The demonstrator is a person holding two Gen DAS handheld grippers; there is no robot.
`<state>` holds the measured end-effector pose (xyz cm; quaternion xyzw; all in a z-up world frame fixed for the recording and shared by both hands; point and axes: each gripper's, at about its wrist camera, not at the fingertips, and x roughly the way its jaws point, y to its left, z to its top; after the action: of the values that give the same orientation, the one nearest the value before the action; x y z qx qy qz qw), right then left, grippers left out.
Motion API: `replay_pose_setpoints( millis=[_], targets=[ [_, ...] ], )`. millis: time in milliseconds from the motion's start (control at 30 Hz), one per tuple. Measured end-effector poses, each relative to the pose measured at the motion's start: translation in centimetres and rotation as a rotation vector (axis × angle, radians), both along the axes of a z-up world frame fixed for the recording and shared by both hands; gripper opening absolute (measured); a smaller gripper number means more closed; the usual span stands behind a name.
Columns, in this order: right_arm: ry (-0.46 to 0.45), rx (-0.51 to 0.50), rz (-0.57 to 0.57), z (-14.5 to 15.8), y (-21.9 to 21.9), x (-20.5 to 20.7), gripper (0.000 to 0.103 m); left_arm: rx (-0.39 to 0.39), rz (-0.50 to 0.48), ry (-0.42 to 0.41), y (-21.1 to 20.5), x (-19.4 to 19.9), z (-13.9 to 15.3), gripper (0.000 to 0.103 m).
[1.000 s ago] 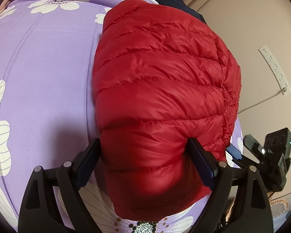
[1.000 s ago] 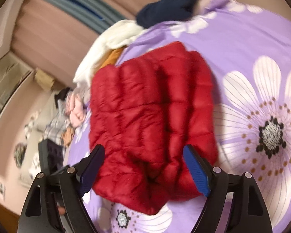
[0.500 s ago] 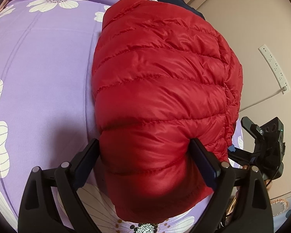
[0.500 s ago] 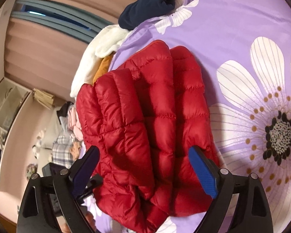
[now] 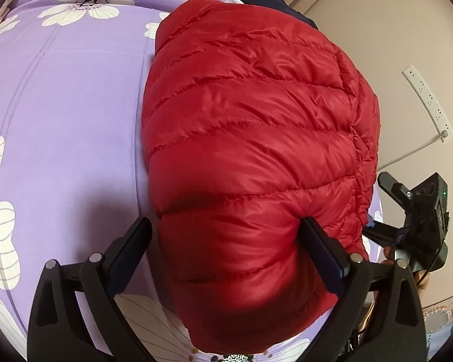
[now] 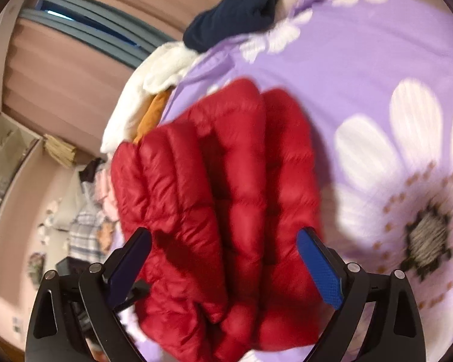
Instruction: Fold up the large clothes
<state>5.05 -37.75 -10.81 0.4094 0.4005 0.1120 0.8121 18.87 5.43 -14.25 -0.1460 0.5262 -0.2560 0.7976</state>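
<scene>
A red quilted puffer jacket [image 5: 250, 138] lies folded in a thick bundle on the purple flowered bedsheet [image 5: 63, 126]. My left gripper [image 5: 226, 229] is open, its fingers standing on either side of the jacket's near end. The right gripper's body [image 5: 422, 223] shows at the right edge of the left wrist view, beside the jacket. In the right wrist view the jacket [image 6: 226, 199] fills the middle, blurred. My right gripper [image 6: 226, 241] is open, its jaws wide apart above the jacket's near edge. Whether either gripper touches the fabric is unclear.
A dark navy garment [image 6: 235, 27], a white fleece garment [image 6: 148, 96] and an orange one [image 6: 154, 111] lie at the far end of the bed. A power strip [image 5: 425, 102] hangs on the wall. More clothes [image 6: 84, 223] lie beyond the bed's edge.
The left gripper has held nearly still around the jacket's end. The right gripper has swung and shifted over the jacket, and its view is now blurred by motion.
</scene>
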Motion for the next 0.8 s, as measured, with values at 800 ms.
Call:
replay_pose_setpoints(
  millis=[800],
  targets=[
    [0.100,0.168,0.041,-4.8,-1.3,2.0,0.096,-0.029,0.005,0.009,0.3,2.2,-1.0,0.103]
  ],
)
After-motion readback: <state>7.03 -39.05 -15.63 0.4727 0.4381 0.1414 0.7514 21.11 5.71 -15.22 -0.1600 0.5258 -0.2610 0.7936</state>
